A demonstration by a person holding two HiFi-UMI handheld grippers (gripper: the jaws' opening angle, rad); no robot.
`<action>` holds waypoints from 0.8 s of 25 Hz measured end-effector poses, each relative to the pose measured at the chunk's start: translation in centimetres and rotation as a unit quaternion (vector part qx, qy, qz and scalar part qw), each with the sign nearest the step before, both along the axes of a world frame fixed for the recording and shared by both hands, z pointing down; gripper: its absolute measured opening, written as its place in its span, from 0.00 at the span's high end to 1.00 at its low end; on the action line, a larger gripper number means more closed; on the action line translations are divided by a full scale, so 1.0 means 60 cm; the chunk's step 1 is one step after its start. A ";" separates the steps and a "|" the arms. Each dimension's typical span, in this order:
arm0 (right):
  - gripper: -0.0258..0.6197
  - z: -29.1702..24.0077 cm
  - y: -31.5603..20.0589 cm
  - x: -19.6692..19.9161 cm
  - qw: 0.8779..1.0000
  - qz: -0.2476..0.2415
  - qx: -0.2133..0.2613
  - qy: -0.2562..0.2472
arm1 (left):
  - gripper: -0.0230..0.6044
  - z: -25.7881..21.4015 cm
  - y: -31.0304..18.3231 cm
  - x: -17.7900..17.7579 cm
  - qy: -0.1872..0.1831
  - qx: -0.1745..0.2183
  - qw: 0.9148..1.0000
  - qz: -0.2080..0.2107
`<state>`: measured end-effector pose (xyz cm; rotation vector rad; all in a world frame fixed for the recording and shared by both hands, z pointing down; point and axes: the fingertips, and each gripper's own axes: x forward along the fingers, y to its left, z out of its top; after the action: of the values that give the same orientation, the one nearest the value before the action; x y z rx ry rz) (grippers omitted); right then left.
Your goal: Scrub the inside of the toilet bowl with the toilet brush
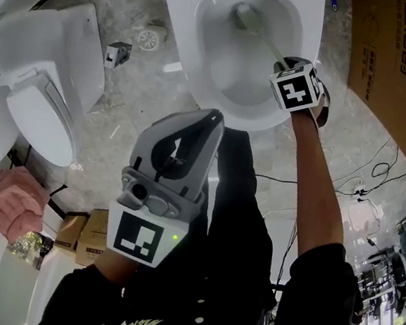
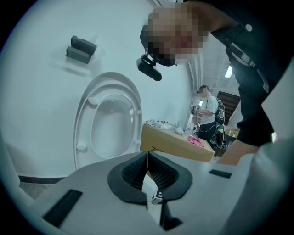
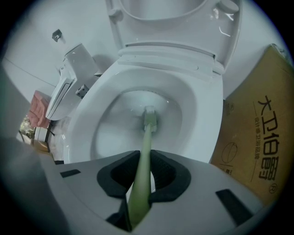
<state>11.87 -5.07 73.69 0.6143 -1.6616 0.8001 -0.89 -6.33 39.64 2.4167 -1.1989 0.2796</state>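
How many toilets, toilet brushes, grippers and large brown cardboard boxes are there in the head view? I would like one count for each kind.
Toilets: 2 (open toilet, shut toilet)
Toilet brush: 1
Grippers: 2 (left gripper, right gripper)
Large cardboard box: 1
Total: 6

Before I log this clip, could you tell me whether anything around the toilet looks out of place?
A loose small wheel and a marker cube lie on the floor beside the toilet bowl, like stray clutter.
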 end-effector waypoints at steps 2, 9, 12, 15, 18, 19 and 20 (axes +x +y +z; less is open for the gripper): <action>0.82 0.000 -0.001 0.007 1.000 0.000 0.000 0.003 | 0.92 -0.001 0.002 0.003 0.001 0.000 1.000 0.002; 0.82 0.000 0.005 0.026 1.000 0.011 -0.004 0.017 | 0.92 -0.005 0.004 0.004 0.001 0.004 1.000 0.000; 0.82 -0.002 0.010 0.026 1.000 0.019 -0.001 0.025 | 0.92 -0.008 0.005 0.005 0.002 0.007 1.000 0.000; 0.83 -0.004 0.017 0.021 0.999 0.041 -0.001 0.029 | 0.92 -0.010 0.008 0.005 0.002 0.009 1.000 0.001; 0.82 -0.005 0.026 0.015 0.997 0.062 -0.005 0.033 | 0.92 -0.012 0.010 0.004 0.002 0.010 1.000 0.001; 0.82 -0.005 0.030 0.014 0.997 0.067 -0.006 0.035 | 0.92 -0.013 0.011 0.004 0.002 0.010 1.000 0.001; 0.82 -0.005 0.033 0.013 0.997 0.067 -0.007 0.038 | 0.92 -0.013 0.012 0.003 0.003 0.010 1.000 0.001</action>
<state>12.66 -3.06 73.40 0.7447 -1.5564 0.8738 -0.73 -5.62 38.84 2.4335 -1.2026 0.2631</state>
